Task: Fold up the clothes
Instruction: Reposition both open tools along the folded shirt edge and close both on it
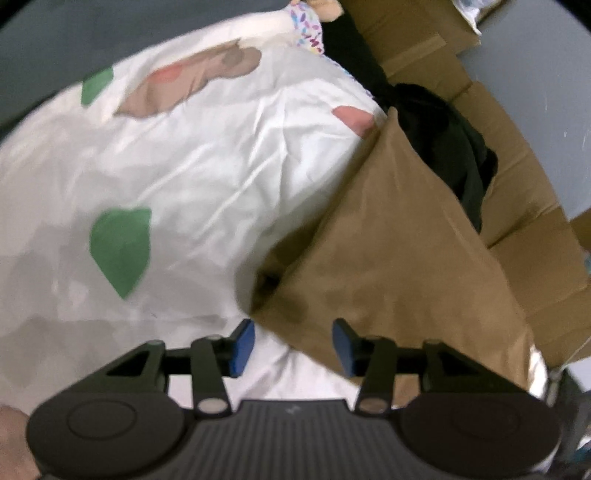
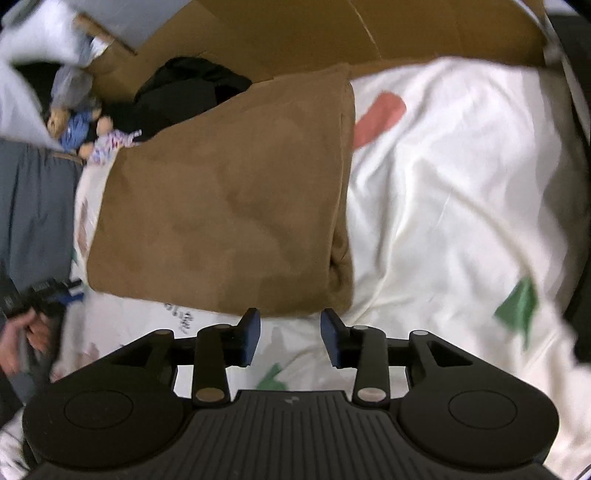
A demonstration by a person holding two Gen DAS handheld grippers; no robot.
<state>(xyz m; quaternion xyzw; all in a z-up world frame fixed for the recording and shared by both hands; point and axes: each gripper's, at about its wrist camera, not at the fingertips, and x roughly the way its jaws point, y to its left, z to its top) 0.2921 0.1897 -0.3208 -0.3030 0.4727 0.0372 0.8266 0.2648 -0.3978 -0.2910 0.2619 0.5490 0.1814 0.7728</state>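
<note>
A folded brown garment (image 2: pixel 229 210) lies on a white bedsheet (image 2: pixel 454 206) with green and pink shapes. It also shows in the left wrist view (image 1: pixel 399 258), to the right. My left gripper (image 1: pixel 293 345) is open and empty, its blue pads straddling the garment's near edge just above the sheet (image 1: pixel 184 177). My right gripper (image 2: pixel 290 338) is open and empty, just short of the garment's near right corner. The left gripper also appears at the far left of the right wrist view (image 2: pixel 55 291), held in a hand.
A black garment (image 2: pixel 184 92) lies behind the brown one against cardboard boxes (image 2: pixel 295 33). Small dolls (image 2: pixel 99 136) sit at the sheet's far left corner. Grey floor (image 2: pixel 33 206) borders the sheet on the left. Cardboard (image 1: pixel 517 206) runs along the right in the left wrist view.
</note>
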